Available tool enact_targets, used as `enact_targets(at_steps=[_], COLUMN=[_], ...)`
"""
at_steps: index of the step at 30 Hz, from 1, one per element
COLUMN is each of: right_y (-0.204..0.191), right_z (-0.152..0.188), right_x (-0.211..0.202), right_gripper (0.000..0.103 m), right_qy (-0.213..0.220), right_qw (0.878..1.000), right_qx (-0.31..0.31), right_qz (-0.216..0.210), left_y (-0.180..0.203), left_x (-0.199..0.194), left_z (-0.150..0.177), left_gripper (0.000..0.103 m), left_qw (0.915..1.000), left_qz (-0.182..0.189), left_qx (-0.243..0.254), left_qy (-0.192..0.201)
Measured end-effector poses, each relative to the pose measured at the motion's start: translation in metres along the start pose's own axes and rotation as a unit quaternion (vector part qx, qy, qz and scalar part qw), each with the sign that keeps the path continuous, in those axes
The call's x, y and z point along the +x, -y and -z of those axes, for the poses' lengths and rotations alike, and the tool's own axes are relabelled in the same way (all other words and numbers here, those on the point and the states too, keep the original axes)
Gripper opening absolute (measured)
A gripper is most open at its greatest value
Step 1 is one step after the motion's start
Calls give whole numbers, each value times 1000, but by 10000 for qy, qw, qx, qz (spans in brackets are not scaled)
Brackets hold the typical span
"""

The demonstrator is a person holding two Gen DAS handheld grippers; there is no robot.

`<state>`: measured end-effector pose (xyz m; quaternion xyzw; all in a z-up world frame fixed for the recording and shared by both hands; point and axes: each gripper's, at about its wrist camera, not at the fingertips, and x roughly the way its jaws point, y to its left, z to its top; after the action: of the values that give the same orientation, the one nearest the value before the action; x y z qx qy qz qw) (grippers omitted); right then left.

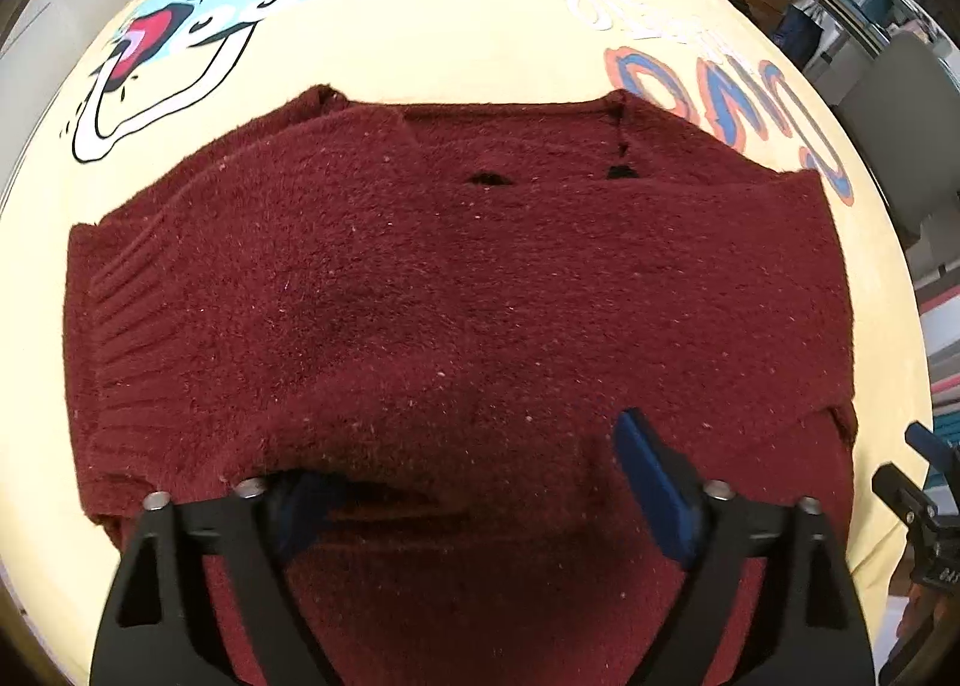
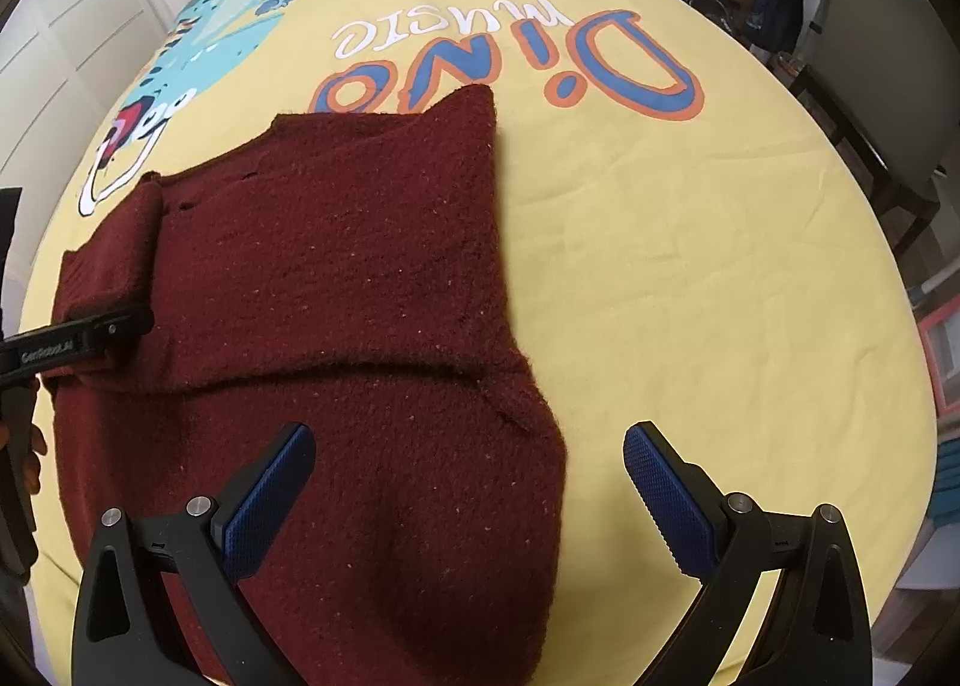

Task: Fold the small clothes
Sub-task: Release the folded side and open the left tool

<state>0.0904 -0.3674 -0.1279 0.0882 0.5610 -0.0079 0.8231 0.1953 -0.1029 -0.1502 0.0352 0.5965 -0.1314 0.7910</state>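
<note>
From my left wrist view, the maroon knit sweater (image 1: 456, 290) lies partly folded on the yellow printed bedspread (image 1: 456, 26), ribbed hem at left. My left gripper (image 1: 474, 482) gapes wide, one pad tucked under a fold, gripping nothing.

From my right wrist view, the right gripper (image 2: 468, 470) stands wide open over the sweater's near edge, empty.

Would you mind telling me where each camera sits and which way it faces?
Left wrist: on the left hand-held gripper, low over the sweater, facing across the sheet; own fingers open.
Right wrist: on the right hand-held gripper, at the sweater's right edge; own fingers open.
Shared: sweater, sheet, and each view catches the other gripper at its edge.
</note>
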Motion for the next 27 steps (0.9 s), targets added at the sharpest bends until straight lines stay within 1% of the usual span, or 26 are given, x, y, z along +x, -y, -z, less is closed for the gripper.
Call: enact_targets(at_steps=[1, 5, 8, 11, 15, 17, 22, 25, 27], right_y=[0, 1, 1, -1, -8, -13, -30, -39, -44], right_z=[0, 0, -1, 0, 4, 5, 7, 6, 6], right_x=[-1, -7, -10, -12, -10, -8, -2, 0, 2], right_gripper=[103, 102, 102, 102, 102, 102, 102, 102, 102], right_qy=[9, 76, 112, 123, 87, 50, -14, -38, -59], right_qw=[10000, 10000, 9999, 9998, 9999, 9999, 9997, 9994, 9993], right_qx=[11, 13, 28, 44, -19, -59, -201, -283, -327], right_qz=[-6, 3, -31, -117, -122, -144, -170, -182, -193], left_y=[1, -1, -8, -23, -61, -88, -152, -177, -187], left_x=[-3, -20, -35, -45, -56, -63, -57, -49, -43], left_z=[0, 5, 15, 27, 45, 56, 77, 84, 85], left_gripper=[101, 102, 102, 102, 102, 102, 102, 101, 101], left_qw=[10000, 9998, 9996, 9995, 9996, 9995, 9971, 9945, 9934], left_qz=[27, 126, 156, -53, -157, -278, -486, -627, -627], left_qx=[18, 66, 178, 275, 153, 35, -586, -836, -959], left_qy=[12, 100, 135, 160, 180, 153, -54, -34, 22])
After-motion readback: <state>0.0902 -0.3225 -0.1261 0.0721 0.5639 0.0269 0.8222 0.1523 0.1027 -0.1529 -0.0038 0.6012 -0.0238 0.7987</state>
